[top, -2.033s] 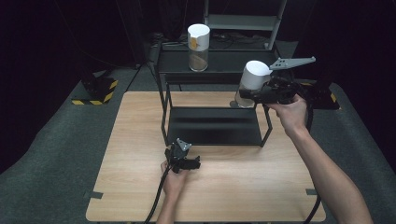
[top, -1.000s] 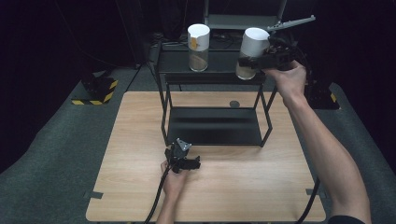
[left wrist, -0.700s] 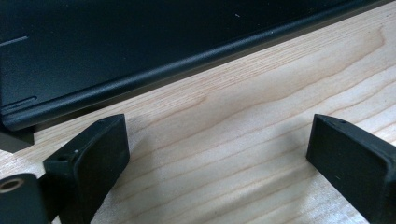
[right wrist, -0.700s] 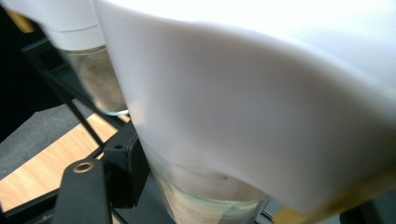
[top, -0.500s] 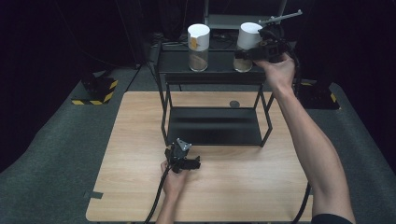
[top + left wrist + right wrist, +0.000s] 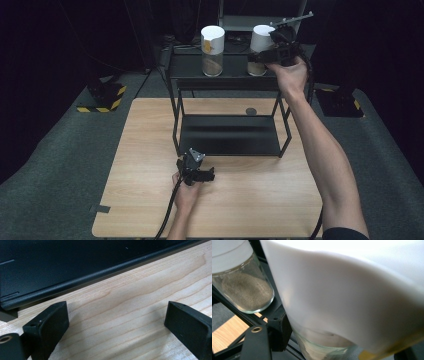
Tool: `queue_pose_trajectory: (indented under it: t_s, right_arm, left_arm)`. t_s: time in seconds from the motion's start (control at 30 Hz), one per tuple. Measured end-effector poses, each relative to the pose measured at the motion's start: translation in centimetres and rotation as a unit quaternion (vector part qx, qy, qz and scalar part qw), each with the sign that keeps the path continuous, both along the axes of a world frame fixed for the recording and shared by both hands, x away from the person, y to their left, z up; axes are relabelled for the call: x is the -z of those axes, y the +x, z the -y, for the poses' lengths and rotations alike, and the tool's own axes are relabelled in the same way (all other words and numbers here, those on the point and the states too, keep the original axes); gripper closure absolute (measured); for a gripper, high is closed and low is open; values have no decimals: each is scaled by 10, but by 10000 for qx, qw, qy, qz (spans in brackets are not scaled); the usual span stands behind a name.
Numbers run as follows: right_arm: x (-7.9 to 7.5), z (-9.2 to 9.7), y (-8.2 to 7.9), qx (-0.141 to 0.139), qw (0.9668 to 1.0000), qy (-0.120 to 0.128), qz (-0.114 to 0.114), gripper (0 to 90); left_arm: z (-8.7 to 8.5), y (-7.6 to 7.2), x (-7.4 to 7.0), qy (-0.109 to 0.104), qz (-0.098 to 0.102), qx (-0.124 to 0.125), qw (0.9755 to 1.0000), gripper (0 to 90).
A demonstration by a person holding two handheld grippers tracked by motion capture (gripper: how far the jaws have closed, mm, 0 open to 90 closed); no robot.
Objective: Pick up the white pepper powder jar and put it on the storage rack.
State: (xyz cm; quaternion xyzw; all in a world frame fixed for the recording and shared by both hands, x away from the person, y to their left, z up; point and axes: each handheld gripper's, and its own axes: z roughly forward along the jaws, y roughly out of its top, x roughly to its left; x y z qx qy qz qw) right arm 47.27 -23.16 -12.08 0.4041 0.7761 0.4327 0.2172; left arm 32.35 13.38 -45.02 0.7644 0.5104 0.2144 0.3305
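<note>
The white-capped jar stands, a little tilted, on the top shelf of the black rack, near the shelf's right end, and the right gripper grasps it with its jaws clenched on it. In the right gripper view the jar's white cap is very near. A second jar stands upright more to the left on this shelf. The left gripper rests on the bench before the rack's front edge, its jaws released and wide with nothing between them

Top shelf: two white-lidded jars stand apart, gap between them passable. Lower shelf bare, flanked by rack posts. Front of desk unobstructed.
</note>
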Motion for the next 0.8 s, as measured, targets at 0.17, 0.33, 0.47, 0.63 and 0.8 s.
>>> queue_pose_trajectory:
  t_s: [0.17,0.33,0.47,0.63,0.8]
  right_arm:
    - [1,-3,-2,2,9999,-75,72,300]
    - [3,-3,-3,-3,9999,-72,106,300]
    - [5,-3,-4,5,9999,-51,129,299]
    - [6,-4,-5,39,9999,-41,152,290]
    - [9,1,-10,66,9996,94,267,195]
  left_arm:
    - [0,0,0,-3,4,-4,10000,54]
    - [0,0,0,-3,3,-1,10000,54]
    - [0,0,0,-3,3,-3,10000,54]
    - [0,0,0,-3,3,-3,10000,54]
    - [0,0,0,-4,1,-2,10000,54]
